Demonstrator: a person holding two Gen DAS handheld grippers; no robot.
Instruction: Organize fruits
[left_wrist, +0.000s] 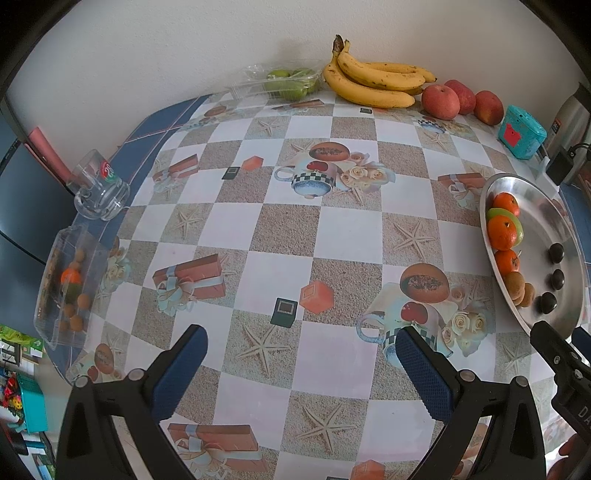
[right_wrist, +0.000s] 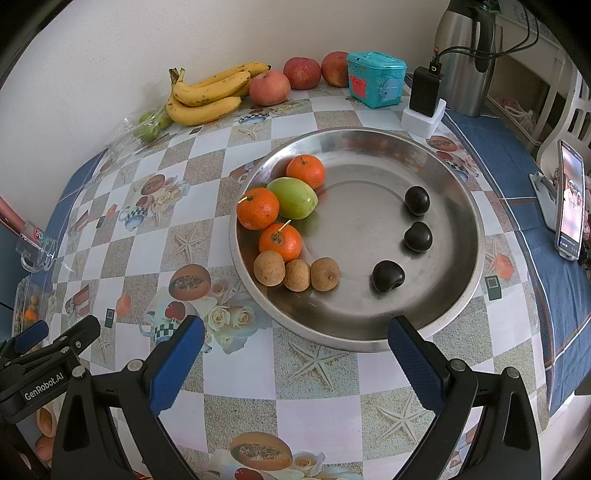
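Only the right wrist view shows the phone.

We see a surface spread with a glossy checked oilcloth in white and sandy squares, printed with starfish, teapots, roses and gift boxes. Beneath it a blue cloth shows along the left and right edges. The far side meets a plain cream wall, evenly lit by soft daylight. At the far right stand a steel thermos jug and a black charger on a white block, with cables trailing. Further right we see white furniture and a phone propped upright. At the far left a pink strip leans by the wall.
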